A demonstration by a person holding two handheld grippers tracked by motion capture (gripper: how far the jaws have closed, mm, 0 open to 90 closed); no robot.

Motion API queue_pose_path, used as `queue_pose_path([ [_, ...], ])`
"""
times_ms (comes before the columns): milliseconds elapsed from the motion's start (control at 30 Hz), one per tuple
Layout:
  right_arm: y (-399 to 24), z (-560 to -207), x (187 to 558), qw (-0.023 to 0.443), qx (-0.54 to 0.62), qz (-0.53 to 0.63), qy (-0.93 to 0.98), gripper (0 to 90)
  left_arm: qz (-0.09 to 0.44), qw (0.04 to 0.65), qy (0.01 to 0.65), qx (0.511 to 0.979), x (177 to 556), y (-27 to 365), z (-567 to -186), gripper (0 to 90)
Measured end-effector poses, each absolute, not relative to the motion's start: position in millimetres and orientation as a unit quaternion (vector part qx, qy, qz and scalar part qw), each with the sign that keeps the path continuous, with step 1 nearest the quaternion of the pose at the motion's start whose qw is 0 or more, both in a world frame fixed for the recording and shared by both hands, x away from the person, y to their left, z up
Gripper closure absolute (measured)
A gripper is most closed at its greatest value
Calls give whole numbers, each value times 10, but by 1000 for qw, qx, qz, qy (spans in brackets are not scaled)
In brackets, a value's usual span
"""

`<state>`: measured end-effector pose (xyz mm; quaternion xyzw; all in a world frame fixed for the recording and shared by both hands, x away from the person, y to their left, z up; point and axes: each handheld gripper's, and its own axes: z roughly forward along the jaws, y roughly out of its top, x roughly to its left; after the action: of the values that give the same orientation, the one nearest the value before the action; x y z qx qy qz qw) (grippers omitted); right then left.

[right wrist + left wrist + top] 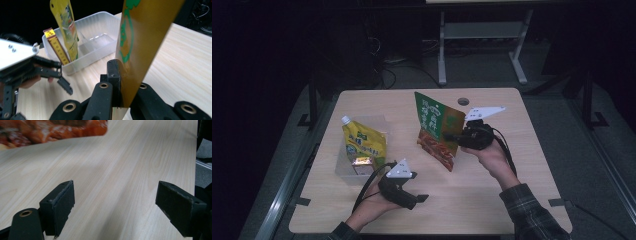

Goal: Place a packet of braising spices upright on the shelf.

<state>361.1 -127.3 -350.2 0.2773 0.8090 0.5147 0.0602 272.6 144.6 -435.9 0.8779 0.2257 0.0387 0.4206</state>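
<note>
In the centre of the high view the right gripper (451, 136) is clamped on the edge of a flat food pouch (438, 129), which looks light, thin and floppy, so a grip near its stiff sealed edge seems safest, while the left gripper (421, 198) has its jaws wide apart with nothing between them.

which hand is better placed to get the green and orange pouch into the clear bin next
Right, most likely. The right gripper is already shut on the green and orange pouch, holding it upright just beside the clear bin. The left gripper is open with nothing between its jaws, low over the table.
</note>
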Motion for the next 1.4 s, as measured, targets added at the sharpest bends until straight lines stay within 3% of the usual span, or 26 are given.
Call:
queue_pose_path([
  [833, -79, -3124, 4184, 48, 217, 547, 807, 893, 19, 414, 205, 886, 2640, 1439, -4496, 151],
  [1100, 425, -3232, 4352, 47, 213, 545, 810, 894, 16, 412, 199, 889, 2625, 1428, -4521, 151],
  [1400, 719, -3425, 4465, 40, 218, 546, 808, 894, 23, 412, 193, 890, 2640, 1468, -4479, 151],
])
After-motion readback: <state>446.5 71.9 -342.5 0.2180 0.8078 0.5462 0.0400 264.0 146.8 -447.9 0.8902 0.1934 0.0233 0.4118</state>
